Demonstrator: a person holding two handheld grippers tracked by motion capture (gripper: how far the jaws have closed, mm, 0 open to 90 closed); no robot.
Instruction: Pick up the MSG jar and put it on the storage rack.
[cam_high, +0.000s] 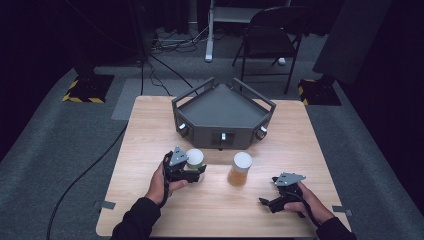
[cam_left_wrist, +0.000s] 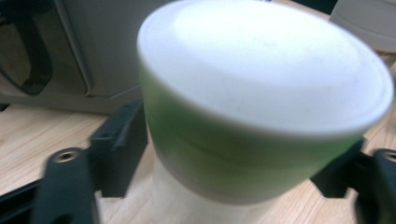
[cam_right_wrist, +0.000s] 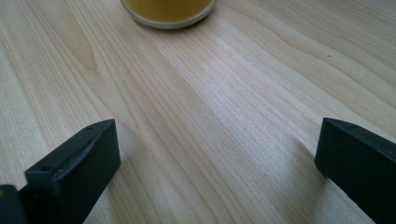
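A green jar (cam_high: 195, 159) with a white lid (cam_left_wrist: 266, 60) stands on the wooden table (cam_high: 215, 210) left of centre. My left gripper (cam_high: 196, 172) is shut on it, with a black finger (cam_left_wrist: 119, 149) pressed against each side just under the lid. An amber jar (cam_high: 240, 170) with a white lid stands to its right; its base (cam_right_wrist: 168, 11) sits at the top edge of the right gripper view. My right gripper (cam_high: 268, 191) rests low over the table near the front right, open, jaws wide apart with bare wood between them (cam_right_wrist: 217, 154).
A grey angular tray (cam_high: 222, 107) with raised rails and small round fittings on its front sits at the back middle of the table, just behind both jars. Beyond the table are a folding chair (cam_high: 272, 35), floor cables and stand bases.
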